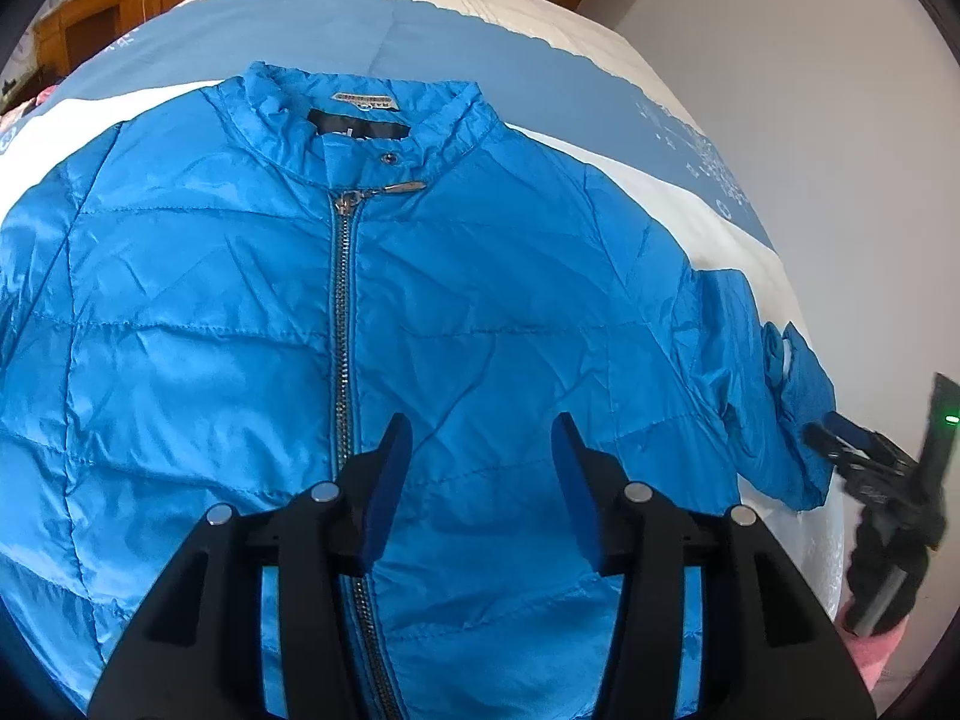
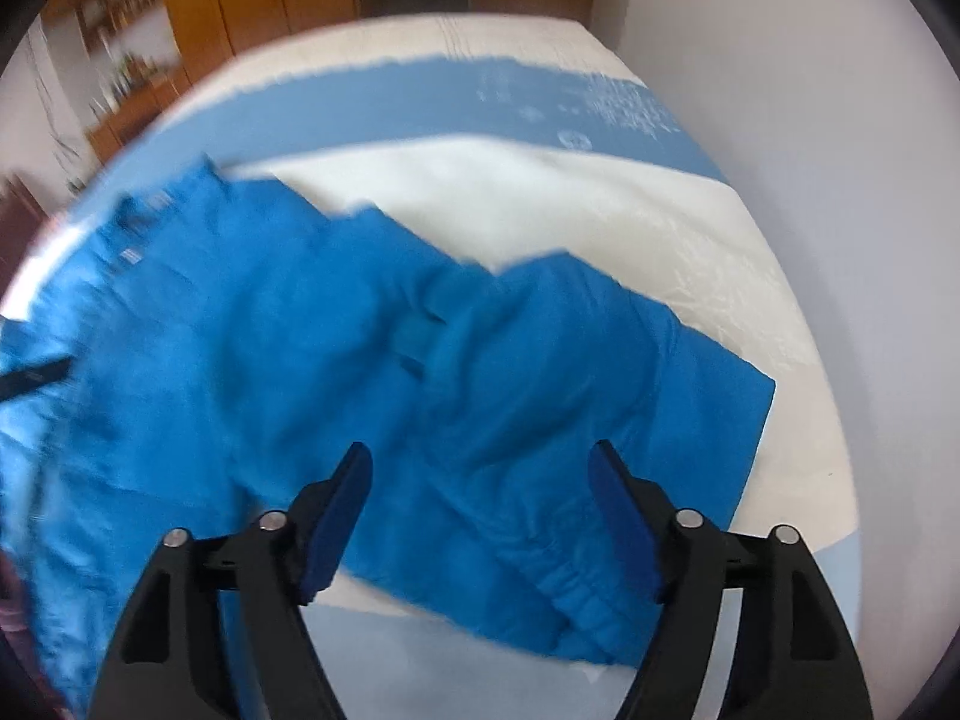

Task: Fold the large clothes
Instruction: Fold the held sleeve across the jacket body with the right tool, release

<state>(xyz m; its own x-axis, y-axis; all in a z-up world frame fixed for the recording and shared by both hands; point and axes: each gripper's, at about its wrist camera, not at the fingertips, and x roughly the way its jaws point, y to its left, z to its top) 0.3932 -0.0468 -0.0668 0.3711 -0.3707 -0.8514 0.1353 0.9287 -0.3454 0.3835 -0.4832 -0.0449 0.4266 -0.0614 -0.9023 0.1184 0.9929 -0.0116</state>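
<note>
Two grippers hang over one blue padded jacket (image 1: 252,312) spread face-up on the bed (image 1: 672,192), zipped to the neck, its collar (image 1: 360,114) at twelve o'clock and its zip (image 1: 343,324) running straight toward six, so the long axis runs away from the person. The sleeve (image 2: 540,372) stretches out toward three o'clock, its elastic cuff (image 2: 576,594) lying just below the right gripper (image 2: 480,474), which is released, its jaws spread wide with no cloth between them, tilted steeply down at the fabric. That hand is plainly the nearer one to the sleeve. The left gripper (image 1: 483,438) hovers over the jacket's chest just right of the zip, part-open and grasping nothing, also pitched steeply down. I'd judge the sleeve gets folded across toward nine o'clock next, taken by the cuff.
</note>
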